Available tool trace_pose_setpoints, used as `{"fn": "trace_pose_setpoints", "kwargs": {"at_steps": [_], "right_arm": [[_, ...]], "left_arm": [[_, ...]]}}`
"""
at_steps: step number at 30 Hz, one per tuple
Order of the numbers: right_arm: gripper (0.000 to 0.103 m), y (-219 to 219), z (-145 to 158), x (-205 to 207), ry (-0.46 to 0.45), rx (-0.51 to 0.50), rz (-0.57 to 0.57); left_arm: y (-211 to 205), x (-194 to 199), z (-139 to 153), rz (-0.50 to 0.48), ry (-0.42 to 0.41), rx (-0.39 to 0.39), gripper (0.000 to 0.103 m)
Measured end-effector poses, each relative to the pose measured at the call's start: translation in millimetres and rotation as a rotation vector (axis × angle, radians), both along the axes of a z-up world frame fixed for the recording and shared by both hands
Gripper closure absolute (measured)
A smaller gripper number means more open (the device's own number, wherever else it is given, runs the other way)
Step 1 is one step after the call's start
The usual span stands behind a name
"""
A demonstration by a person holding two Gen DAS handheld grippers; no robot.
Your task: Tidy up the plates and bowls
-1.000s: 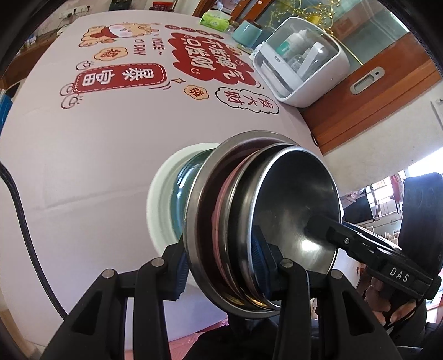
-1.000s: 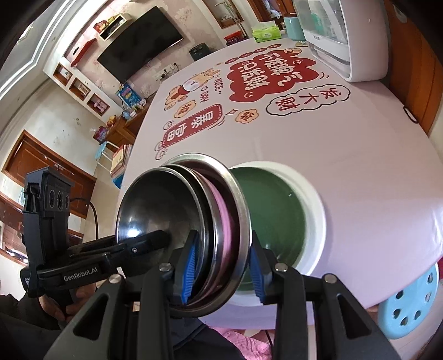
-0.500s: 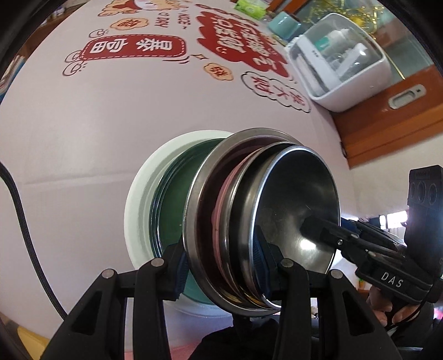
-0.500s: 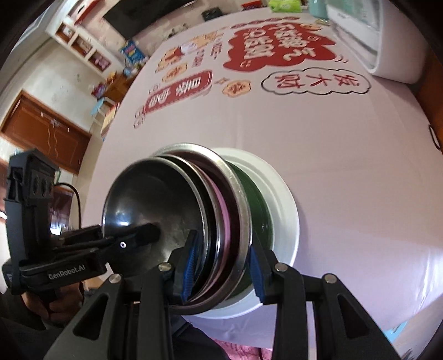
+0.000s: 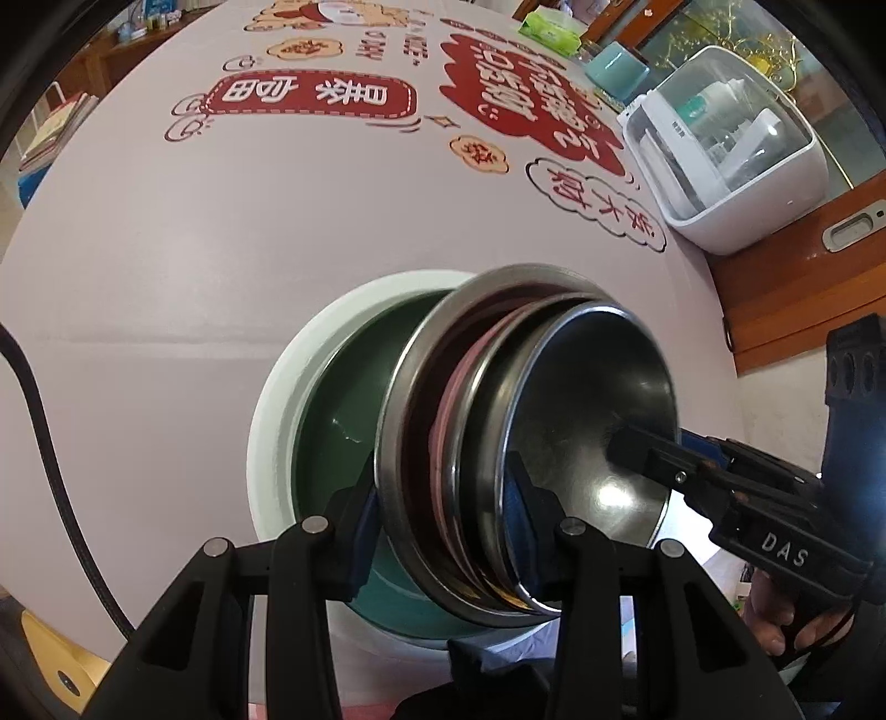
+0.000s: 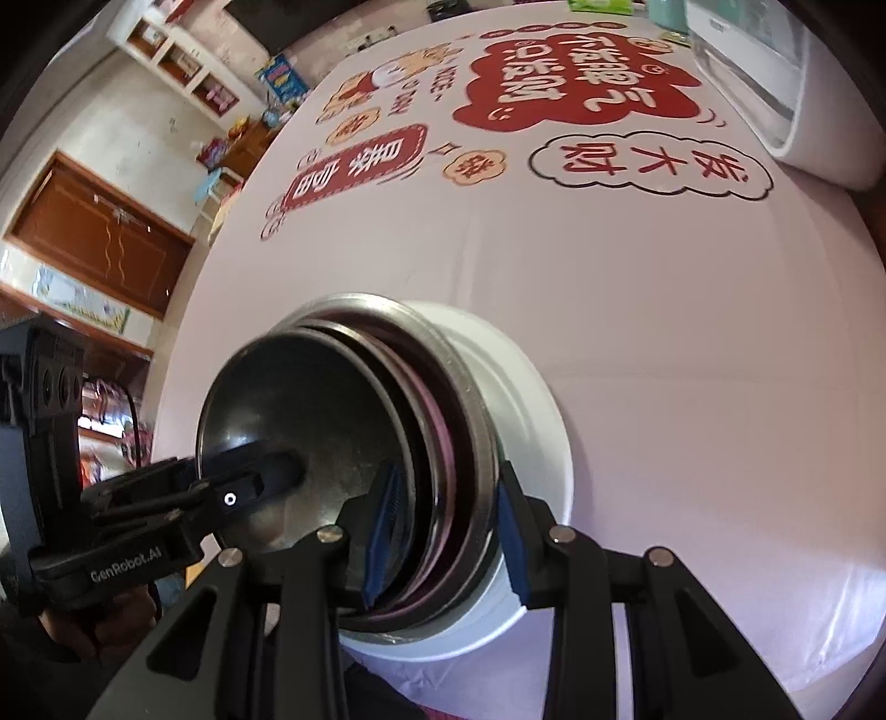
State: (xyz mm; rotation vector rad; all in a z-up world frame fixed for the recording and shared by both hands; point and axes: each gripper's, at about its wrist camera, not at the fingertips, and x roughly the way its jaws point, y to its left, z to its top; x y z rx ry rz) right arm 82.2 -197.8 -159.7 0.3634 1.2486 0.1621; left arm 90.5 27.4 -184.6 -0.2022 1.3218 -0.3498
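Observation:
A nested stack of steel bowls (image 5: 587, 421) (image 6: 310, 421) with a pink layer between them sits tilted in a white plate with a green inside (image 5: 277, 421) (image 6: 531, 421) near the table's front edge. My left gripper (image 5: 443, 498) is shut on the stack's near rim, one pad outside and one inside. From the opposite side my right gripper (image 6: 448, 520) straddles the other rim. Its jaws are opening, the blue pads (image 6: 512, 531) show their faces and stand just off the steel. Each gripper's inner finger reaches into the top bowl.
A white lidded box (image 5: 731, 149) stands at the far right of the pale printed tablecloth (image 5: 277, 232). Behind it are a teal cup (image 5: 614, 69) and a green tissue pack (image 5: 548, 33). A black cable (image 5: 44, 443) hangs at the left.
Both grippers carried the stack down and forward until it settled into the white plate. The right gripper's pads have spread slightly away from the rim.

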Motion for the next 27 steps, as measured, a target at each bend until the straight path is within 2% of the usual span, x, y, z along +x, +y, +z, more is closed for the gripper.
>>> {"fn": "trace_pose_setpoints", "kwargs": {"at_steps": [5,8,10,11,13,19,27], "right_arm": [[0.067,-11.7,-1.5,-7.1,-0.055,0.081,-0.065],[0.066,-18.3,0.8,-10.9,-0.061,0.124,-0.131],[0.058,-20.9,6.2,-13.8,-0.082,0.14,-0.166],[0.055,-22.6,9.8,-16.9,-0.095,0.146,-0.181],[0.048,-24.6,13.0,-20.7,-0.105,0.148,-0.204],[0.046,-27.5,22.4,-37.4,-0.132,0.143,-0.286],[0.04,-5.4,43.4,-64.8,-0.145,0.077,-0.305]], "left_arm": [[-3.9,-0.9,9.8,-0.006,-0.08,0.062,0.065],[-0.9,-2.2,14.6,0.014,-0.094,0.088,0.063],[4.6,-5.9,20.7,0.021,-0.108,0.086,0.061],[6.7,-7.5,23.6,0.024,-0.115,0.087,0.057],[11.8,-11.7,30.3,0.03,-0.137,0.087,0.054],[23.0,-23.2,46.6,0.028,-0.179,0.082,0.05],[43.3,-50.8,81.2,0.005,-0.273,0.06,0.04]]}}
